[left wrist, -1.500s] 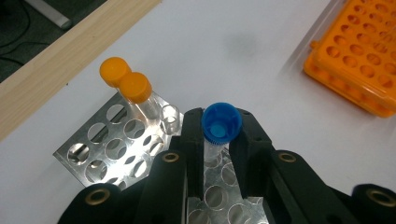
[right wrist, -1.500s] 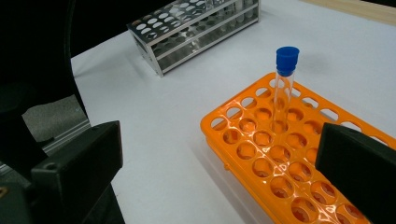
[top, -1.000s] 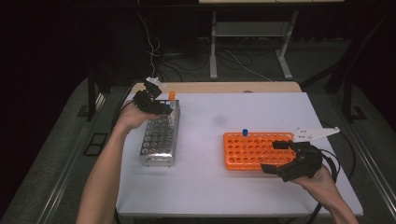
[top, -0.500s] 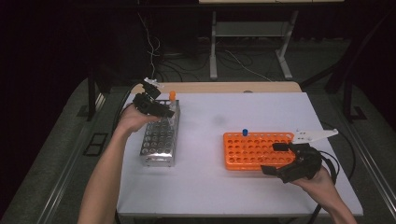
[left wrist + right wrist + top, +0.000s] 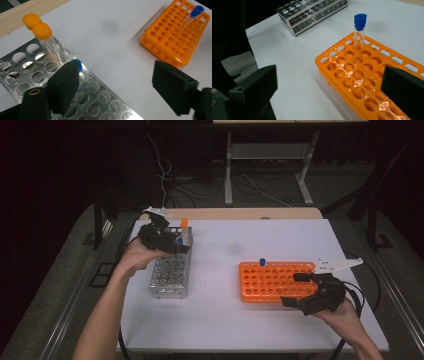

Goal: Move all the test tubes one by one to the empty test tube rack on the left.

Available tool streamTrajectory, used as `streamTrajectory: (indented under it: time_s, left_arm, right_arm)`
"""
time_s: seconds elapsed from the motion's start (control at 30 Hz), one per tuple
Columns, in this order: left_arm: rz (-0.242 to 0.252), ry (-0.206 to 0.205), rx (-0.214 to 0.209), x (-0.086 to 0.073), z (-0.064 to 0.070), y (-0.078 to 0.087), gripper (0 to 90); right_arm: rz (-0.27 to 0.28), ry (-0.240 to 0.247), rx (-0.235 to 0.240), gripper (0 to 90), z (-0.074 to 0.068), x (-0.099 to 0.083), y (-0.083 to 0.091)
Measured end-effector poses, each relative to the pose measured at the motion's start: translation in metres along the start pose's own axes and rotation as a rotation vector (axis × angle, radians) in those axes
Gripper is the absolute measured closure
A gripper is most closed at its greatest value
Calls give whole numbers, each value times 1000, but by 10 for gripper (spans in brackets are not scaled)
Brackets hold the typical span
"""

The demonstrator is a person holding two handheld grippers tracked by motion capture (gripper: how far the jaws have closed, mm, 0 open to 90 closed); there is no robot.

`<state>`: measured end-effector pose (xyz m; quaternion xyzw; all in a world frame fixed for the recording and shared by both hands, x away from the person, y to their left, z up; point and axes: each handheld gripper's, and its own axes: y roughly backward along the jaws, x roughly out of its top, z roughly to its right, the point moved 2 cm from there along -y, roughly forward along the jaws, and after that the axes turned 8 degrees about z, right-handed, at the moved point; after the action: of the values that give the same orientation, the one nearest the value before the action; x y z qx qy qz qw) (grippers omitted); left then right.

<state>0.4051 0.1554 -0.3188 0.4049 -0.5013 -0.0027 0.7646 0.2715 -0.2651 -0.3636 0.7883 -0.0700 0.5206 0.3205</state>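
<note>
A metal tube rack (image 5: pixel 169 276) stands at the table's left. At its far end are two orange-capped tubes (image 5: pixel 42 31) and a blue-capped tube (image 5: pixel 79 64). My left gripper (image 5: pixel 172 240) hovers open over that far end; in the left gripper view (image 5: pixel 117 87) the blue cap is partly hidden behind the left jaw. An orange rack (image 5: pixel 272 282) sits at the right with one blue-capped tube (image 5: pixel 261 262) upright at its far edge. My right gripper (image 5: pixel 294 289) is open at that rack's near right corner, empty, with the tube (image 5: pixel 360 22) ahead of it.
The white table (image 5: pixel 235 315) has bare surface between the two racks and in front of them. A wooden strip (image 5: pixel 240 213) runs along the far edge. Cables trail from both grippers off the table's sides.
My left gripper has dropped slightly toward the metal rack's far end. The right gripper has barely moved.
</note>
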Motion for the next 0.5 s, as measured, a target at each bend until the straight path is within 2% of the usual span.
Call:
streamTrajectory:
  time_s: [0.13,0.23,0.5]
  left_arm:
    - [24,-3,9,-5,10,4,105]
    - [35,1,25,-8,17,6,0]
    - [91,-15,20,-22,36,11,0]
  right_arm:
    - [-4,-1,0,4,1,0,-1]
    - [-9,-1,-1,4,2,1,-2]
    - [-30,0,-5,4,6,5,-4]
